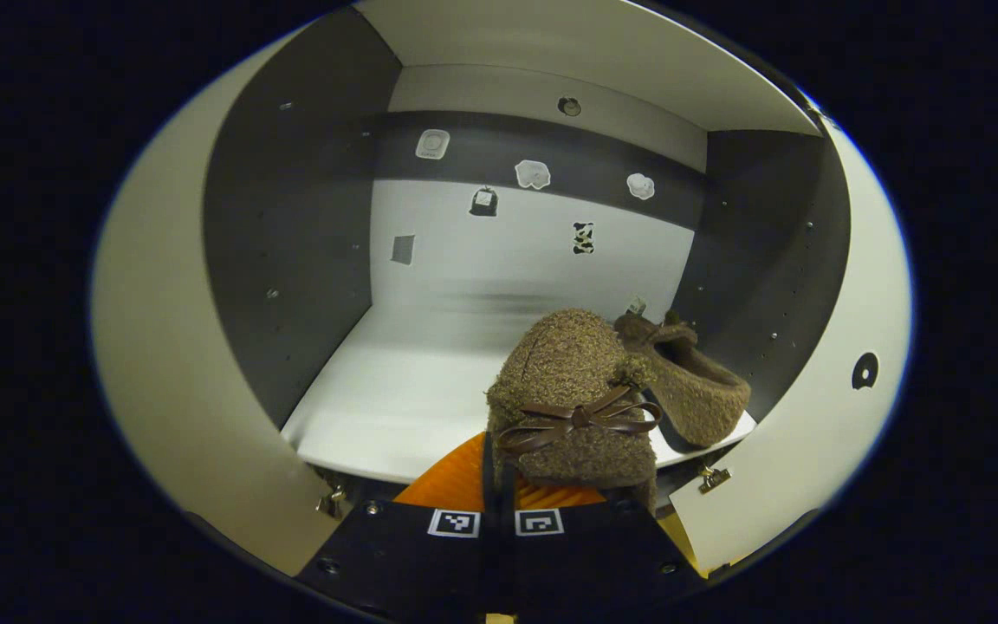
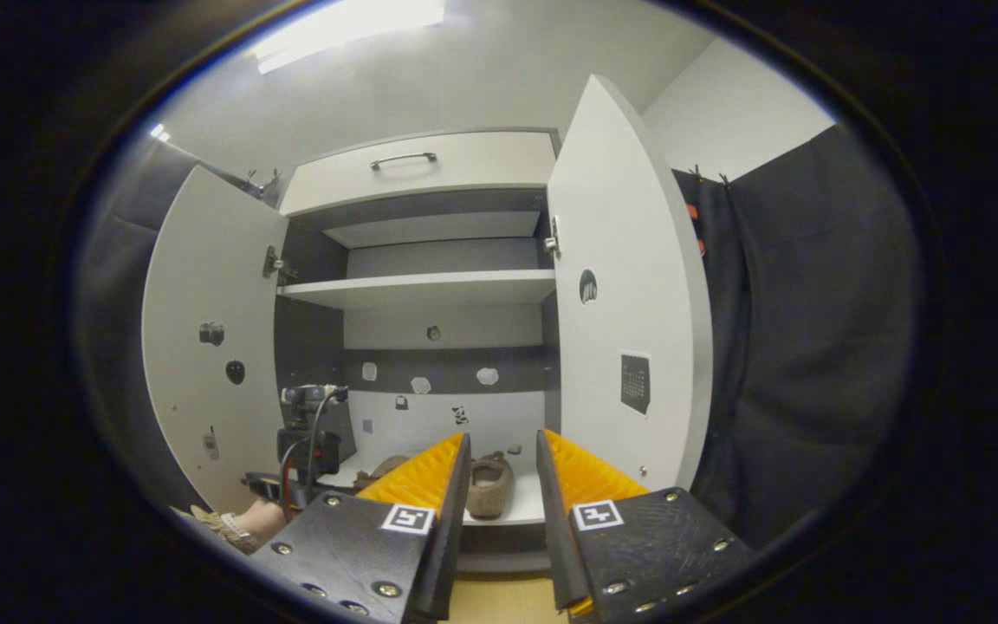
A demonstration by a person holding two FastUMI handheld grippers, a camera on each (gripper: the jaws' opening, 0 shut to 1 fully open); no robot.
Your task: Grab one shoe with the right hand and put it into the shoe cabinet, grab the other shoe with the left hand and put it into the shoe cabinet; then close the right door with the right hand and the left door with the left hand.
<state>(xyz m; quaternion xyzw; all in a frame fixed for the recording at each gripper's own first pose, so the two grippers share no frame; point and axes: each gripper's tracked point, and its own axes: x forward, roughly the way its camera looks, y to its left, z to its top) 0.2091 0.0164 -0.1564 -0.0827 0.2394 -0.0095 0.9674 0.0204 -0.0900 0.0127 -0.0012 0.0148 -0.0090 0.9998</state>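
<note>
The left gripper (image 1: 499,498), clamped on the fuzzy brown bow-trimmed slipper (image 1: 573,399), must set it beside its mate (image 1: 690,381) in the white shoe cabinet (image 1: 395,407), while the right gripper (image 2: 501,494) hangs open, empty.

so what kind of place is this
Probably a staged recording booth rather than a home: a white shoe cabinet with both doors open, dark cloth hung as a wall, and a brown fuzzy shoe held in the left gripper.

Two fuzzy brown shoes — the bow-topped shoe (image 1: 573,399) sits at the front edge of the shoe cabinet's (image 1: 395,407) bottom shelf. The other shoe (image 1: 690,381) lies in the right corner, tilted toward the side wall. Right door (image 2: 629,329) and left door (image 2: 204,338) both hang wide open.
</note>
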